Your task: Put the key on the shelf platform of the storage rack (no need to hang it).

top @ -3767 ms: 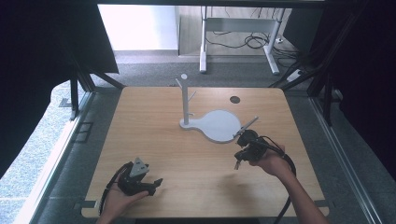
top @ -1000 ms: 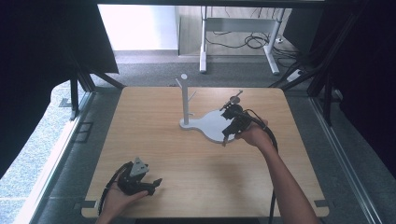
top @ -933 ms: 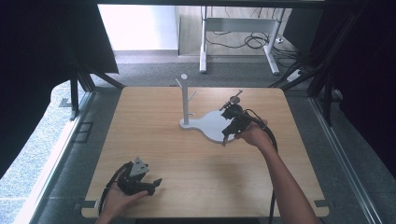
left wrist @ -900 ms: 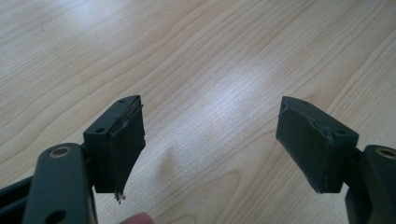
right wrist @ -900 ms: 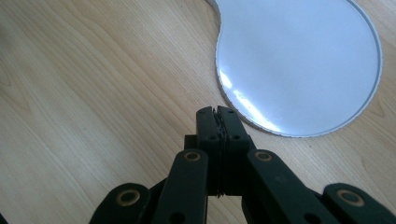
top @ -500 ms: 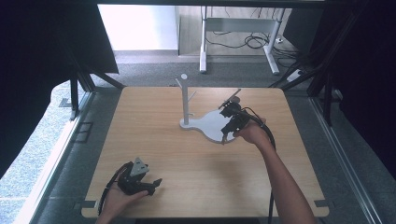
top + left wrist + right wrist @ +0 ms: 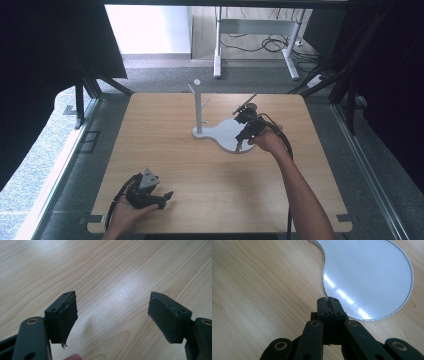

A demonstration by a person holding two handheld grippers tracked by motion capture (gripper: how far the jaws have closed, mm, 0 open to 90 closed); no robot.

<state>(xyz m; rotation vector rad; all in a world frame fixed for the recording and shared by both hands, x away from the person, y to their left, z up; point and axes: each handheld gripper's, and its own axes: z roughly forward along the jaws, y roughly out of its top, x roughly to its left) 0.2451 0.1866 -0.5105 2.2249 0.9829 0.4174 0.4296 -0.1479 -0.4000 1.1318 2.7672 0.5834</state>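
White stand base [image 7: 230, 134] mid counter [image 7: 165, 130]; right gripper [image 7: 329, 302] closed, empty, at its edge. High view adds upright post [image 7: 198, 107]. Left gripper [image 7: 112, 312] open, well apart.

Black claws [image 7: 329, 302] on riveted linkages (grey triangular plate [image 7: 148, 177] atop the left), bare forearms.
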